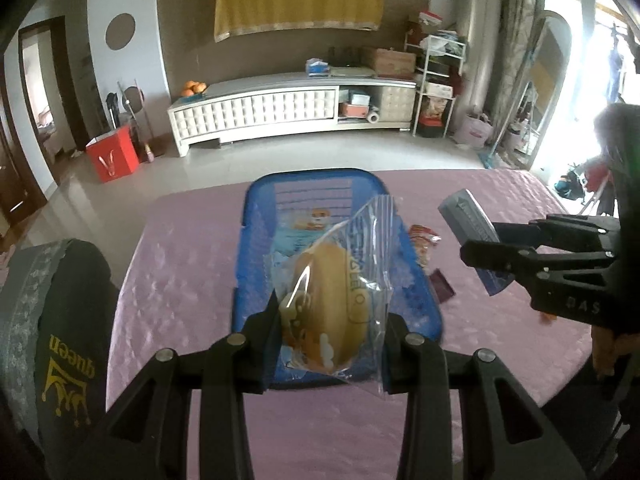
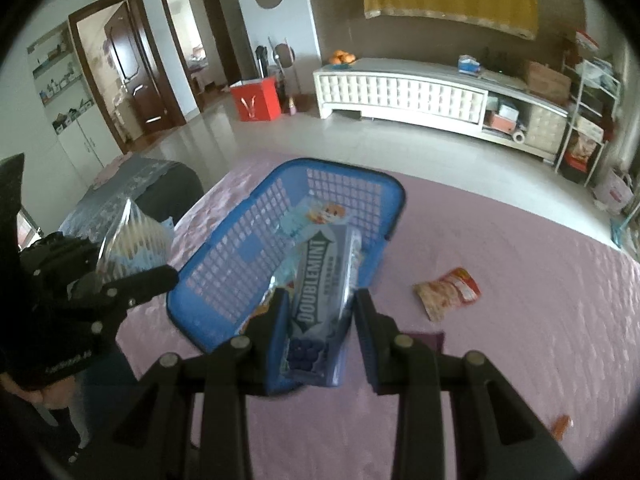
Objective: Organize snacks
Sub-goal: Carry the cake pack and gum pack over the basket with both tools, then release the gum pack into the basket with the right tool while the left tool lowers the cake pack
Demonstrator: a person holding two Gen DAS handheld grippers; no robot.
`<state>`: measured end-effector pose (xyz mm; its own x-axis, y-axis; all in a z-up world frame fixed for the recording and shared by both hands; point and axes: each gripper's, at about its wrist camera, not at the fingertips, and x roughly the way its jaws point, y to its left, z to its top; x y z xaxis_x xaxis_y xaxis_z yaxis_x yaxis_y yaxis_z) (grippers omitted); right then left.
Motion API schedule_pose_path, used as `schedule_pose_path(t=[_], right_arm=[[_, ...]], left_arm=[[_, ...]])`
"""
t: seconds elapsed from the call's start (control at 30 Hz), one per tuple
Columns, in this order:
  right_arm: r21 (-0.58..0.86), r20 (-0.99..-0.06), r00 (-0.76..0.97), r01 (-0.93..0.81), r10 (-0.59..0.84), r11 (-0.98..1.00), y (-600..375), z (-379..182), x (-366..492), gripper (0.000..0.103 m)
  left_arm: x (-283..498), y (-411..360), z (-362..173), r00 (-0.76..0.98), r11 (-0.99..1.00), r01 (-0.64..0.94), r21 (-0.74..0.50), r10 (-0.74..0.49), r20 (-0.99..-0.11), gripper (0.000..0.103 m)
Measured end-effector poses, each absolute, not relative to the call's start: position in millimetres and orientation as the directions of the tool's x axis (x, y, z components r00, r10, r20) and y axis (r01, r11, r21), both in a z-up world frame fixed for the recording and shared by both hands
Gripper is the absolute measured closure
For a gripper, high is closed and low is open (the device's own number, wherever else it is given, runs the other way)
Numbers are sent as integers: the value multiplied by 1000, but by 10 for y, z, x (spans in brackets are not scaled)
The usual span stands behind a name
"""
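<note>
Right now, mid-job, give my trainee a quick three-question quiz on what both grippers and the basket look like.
1. True or false: the left gripper holds a bagged bun.
2. What does the right gripper hold: A) gum pack, B) a spoon, C) nothing?
3. Fill in: a red snack packet lies on the tablecloth, ____ the blue basket.

Key: 1 true; 2 A; 3 outside.
</note>
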<state>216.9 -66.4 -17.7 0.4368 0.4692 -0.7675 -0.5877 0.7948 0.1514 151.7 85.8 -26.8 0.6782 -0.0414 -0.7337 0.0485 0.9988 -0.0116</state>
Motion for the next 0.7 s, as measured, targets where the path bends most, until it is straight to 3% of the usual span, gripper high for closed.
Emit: schedule_pose_path(t=[0.33,0.57,0.63,0.7], right_arm=[[77,-846,395,-575,359,815,-262,-560,2851,66],[-38,-837,469,-562,280,826,-139,-633,2995,65],[-32,-829,477,-564,293,825,-145,-630,2973,54],[-37,-823,490,-549,286,835,-175,-593,2894,22]], left_arm=[[2035,1047,-566,648,997,39,-69,-78,-758,67],[2212,1080,-745,621,995,36,-93,-96,-778,67],[2215,1095,-763,619,994,34,-101,-100,-779,67],[2222,1105,-769,618,994,31,-106,-102,-780,67]])
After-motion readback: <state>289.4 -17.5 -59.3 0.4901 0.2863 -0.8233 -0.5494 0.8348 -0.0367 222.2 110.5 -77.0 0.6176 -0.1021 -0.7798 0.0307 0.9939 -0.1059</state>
